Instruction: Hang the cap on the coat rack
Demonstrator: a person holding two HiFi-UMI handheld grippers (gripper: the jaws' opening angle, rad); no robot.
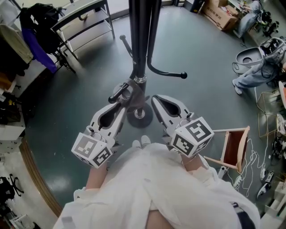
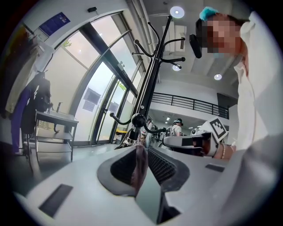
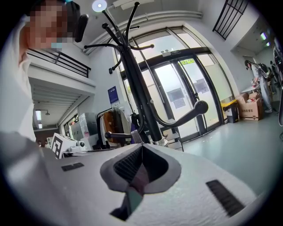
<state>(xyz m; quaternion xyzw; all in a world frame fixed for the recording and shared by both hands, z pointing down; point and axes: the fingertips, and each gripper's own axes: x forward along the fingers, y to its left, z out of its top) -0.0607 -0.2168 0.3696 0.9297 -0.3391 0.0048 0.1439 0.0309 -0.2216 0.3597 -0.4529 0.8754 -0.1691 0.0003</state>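
The black coat rack [image 1: 140, 36] rises straight ahead of me, its round base [image 1: 139, 115] on the grey floor. A knobbed lower hook [image 1: 117, 95] points left and a curved hook [image 1: 170, 74] points right. My left gripper [image 1: 125, 95] has its tips right beside the knobbed hook [image 2: 138, 120], with a thin gap between the jaws and nothing in it [image 2: 140, 148]. My right gripper [image 1: 154, 98] is shut and empty [image 3: 141, 145], just right of the pole [image 3: 137, 88]. No cap is on any hook or in either gripper. Something teal [image 2: 208, 12] sits on the person's head; what it is I cannot tell.
A wooden folding chair [image 1: 232, 147] stands at the right, with cables [image 1: 250, 165] on the floor beyond it. A metal shelf table [image 1: 85, 18] and hanging clothes [image 1: 35, 31] are at the far left. Boxes [image 1: 219, 13] and a seated person [image 1: 257, 74] are at the far right.
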